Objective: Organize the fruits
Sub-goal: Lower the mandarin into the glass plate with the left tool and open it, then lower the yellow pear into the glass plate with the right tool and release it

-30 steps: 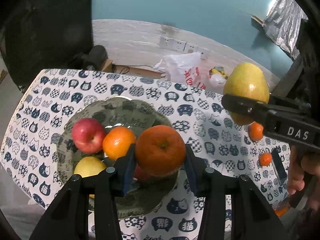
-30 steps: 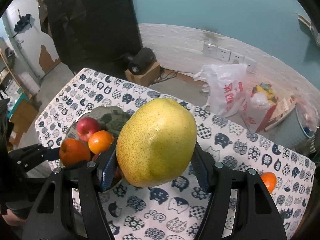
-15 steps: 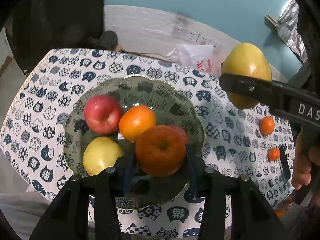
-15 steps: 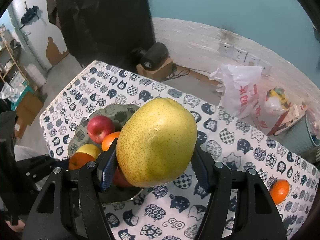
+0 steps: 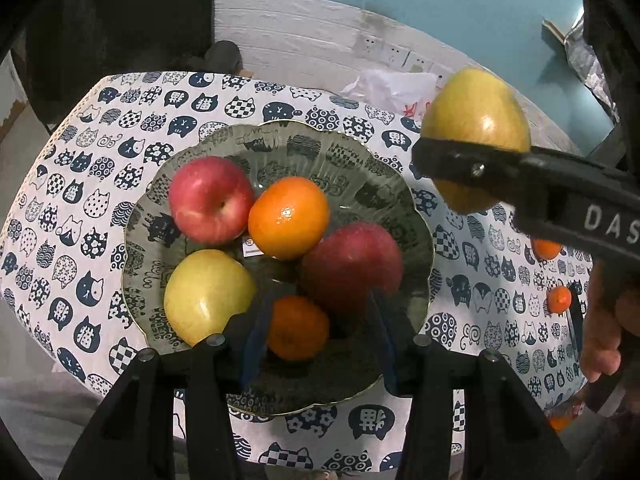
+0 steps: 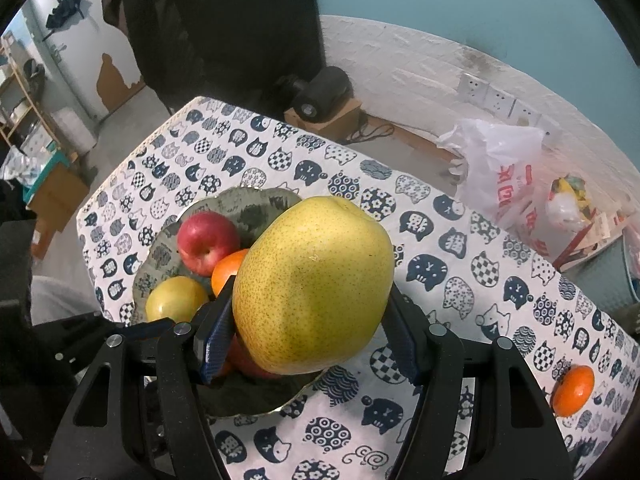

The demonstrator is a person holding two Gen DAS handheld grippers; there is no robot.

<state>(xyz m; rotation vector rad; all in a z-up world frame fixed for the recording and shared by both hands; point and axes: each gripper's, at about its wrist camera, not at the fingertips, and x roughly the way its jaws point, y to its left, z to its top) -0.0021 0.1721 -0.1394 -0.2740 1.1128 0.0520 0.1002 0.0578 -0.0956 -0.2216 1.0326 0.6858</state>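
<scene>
The left gripper (image 5: 316,340) hangs over the near part of the glass plate (image 5: 420,216). Its jaws are opening, and an orange (image 5: 298,332) sits between them on the plate; the left pad is beside it, the right pad stands clear of it, so the grip is released. On the plate too lie a red apple (image 5: 210,200) at far left, a second orange (image 5: 289,218) in the middle, a darker red apple (image 5: 352,266) to the right and a yellow apple (image 5: 208,294) at near left. The right gripper (image 6: 310,332) is clenched on a big yellow pear (image 6: 312,284), held in the air over the plate's right rim. Two small oranges (image 5: 559,299) lie on the cat-print tablecloth (image 5: 120,120) at the far right. A white plastic bag (image 6: 500,168) lies beyond the table.
</scene>
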